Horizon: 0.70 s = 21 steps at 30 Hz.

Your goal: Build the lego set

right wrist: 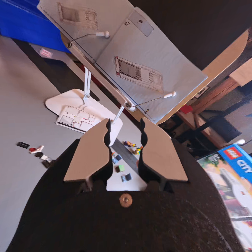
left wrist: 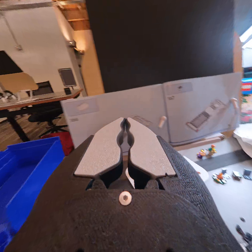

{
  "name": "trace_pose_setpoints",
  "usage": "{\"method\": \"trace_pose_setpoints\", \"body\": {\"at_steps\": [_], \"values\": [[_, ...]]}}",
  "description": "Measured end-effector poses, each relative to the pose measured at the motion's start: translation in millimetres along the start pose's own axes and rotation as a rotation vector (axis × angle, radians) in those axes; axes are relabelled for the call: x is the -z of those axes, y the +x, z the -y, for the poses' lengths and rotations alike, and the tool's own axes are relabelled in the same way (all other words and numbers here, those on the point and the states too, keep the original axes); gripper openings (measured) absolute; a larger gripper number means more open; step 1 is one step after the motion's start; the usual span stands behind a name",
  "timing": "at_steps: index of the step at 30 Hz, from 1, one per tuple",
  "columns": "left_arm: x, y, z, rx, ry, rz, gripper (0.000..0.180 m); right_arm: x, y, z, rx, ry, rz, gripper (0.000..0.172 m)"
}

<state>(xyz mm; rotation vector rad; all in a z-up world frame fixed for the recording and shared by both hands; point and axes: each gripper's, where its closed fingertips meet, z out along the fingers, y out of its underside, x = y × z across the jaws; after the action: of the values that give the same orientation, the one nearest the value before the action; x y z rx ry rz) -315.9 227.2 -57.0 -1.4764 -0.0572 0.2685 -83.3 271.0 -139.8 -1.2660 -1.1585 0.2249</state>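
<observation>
My left gripper [left wrist: 125, 120] is shut with nothing between its pads, raised in front of an open instruction booklet [left wrist: 122, 109] on a stand. My right gripper [right wrist: 124, 121] is open and empty, held above the grey table [right wrist: 20, 109]. Below and between its fingers lie small loose bricks [right wrist: 121, 168] and toy figures [right wrist: 130, 143]. A white built plate assembly [right wrist: 76, 120] rests on the stand's white base [right wrist: 65, 100]. The booklet [right wrist: 136, 54] on the stand fills the upper part of the right wrist view.
A blue bin [left wrist: 24, 170] stands at the left. A printed toy box [right wrist: 225, 184] lies at the right. More small pieces [right wrist: 36, 151] lie at the left of the table. Toy figures [left wrist: 207, 150] and bricks [left wrist: 225, 175] show at the right of the left wrist view. Tip to tip, the grippers are about 25 centimetres apart. The left gripper is farther from the white built plate assembly [right wrist: 76, 120], some 25 centimetres, than the right, some 20 centimetres.
</observation>
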Motion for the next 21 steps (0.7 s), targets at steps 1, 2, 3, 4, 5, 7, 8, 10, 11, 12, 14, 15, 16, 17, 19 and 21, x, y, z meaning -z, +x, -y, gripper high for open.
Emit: {"method": "trace_pose_setpoints", "body": {"at_steps": [1,2,3,4,5,7,8,10,11,12,14,15,16,17,19,21], "values": [[0,-17,3,0.019,0.014,0.042,0.0,-1,-3,-4,-0.061,0.0,0.021,0.041],[-2,-34,5,0.04,0.022,0.079,0.0,-1,-7,-7,-0.127,-0.002,0.04,0.041],[-5,-50,5,0.062,0.019,0.109,0.0,1,-11,-8,-0.191,0.006,0.061,0.041],[-9,-62,5,0.075,0.014,0.124,0.0,3,-16,-7,-0.246,0.026,0.084,0.041],[-13,-72,5,0.078,0.011,0.129,0.0,7,-20,-4,-0.284,0.052,0.098,0.041],[-19,-85,3,0.064,-0.015,0.138,0.0,17,-25,0,-0.308,0.09,0.1,0.041],[-21,-87,3,0.046,-0.024,0.139,0.0,21,-27,1,-0.313,0.103,0.099,0.041],[-24,-88,4,0.016,-0.029,0.138,0.0,28,-32,1,-0.309,0.099,0.106,0.043],[-24,-87,5,0.009,-0.027,0.134,0.0,30,-33,1,-0.298,0.092,0.103,0.045],[-25,-86,6,0.009,-0.024,0.13,0.0,34,-34,1,-0.286,0.091,0.101,0.046],[-26,-83,7,0.019,-0.023,0.12,0.0,41,-38,3,-0.281,0.097,0.114,0.047],[-26,-81,6,0.021,-0.025,0.116,0.0,44,-40,4,-0.281,0.101,0.121,0.047],[-27,-79,6,0.019,-0.025,0.114,0.0,48,-42,4,-0.276,0.102,0.125,0.047],[-28,-78,5,0.018,-0.025,0.112,0.0,51,-44,2,-0.266,0.099,0.124,0.047],[-29,-75,4,0.021,-0.028,0.109,0.0,57,-47,0,-0.249,0.096,0.125,0.048],[-31,-72,1,0.013,-0.033,0.108,0.0,65,-50,-3,-0.241,0.097,0.125,0.048]]}}
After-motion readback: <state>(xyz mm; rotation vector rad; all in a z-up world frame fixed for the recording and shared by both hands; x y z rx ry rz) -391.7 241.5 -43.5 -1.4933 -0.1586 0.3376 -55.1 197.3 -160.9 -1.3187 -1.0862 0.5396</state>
